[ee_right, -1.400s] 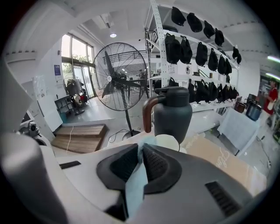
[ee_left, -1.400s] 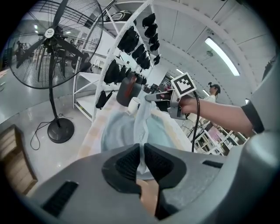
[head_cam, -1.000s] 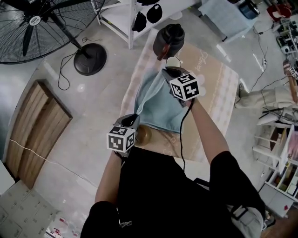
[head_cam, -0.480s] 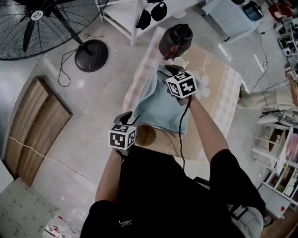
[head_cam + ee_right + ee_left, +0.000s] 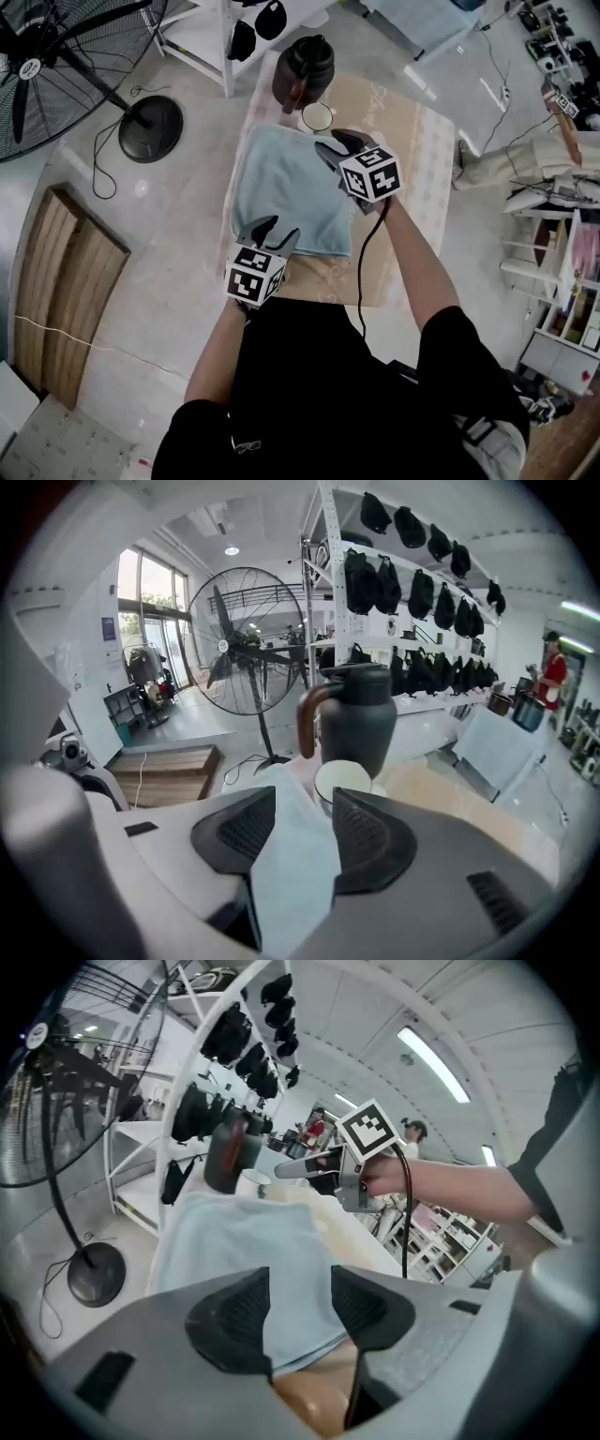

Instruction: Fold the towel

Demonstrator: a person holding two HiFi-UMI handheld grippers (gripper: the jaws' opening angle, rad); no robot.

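Blk jug (image 5: 302,71) w/ white cup (image 5: 317,116) just beside, on beige tablecloth (image 5: 417,178). Floor fan (image 5: 33,66). White rack (image 5: 199,28), blk caps (image 5: 246,37). Wood boards (image 5: 56,272) on floor (image 5: 169,253).

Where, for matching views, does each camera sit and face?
Head view: on the person's head, steeply down at the towel; arms, left gripper, right gripper show.
Left gripper view: on that gripper, along its just-opened jaws, towel loose between, toward the jug; right hand shows.
Right gripper view: likewise, towel edge loose between just-opened jaws, toward jug and fan.
All share towel and jug.
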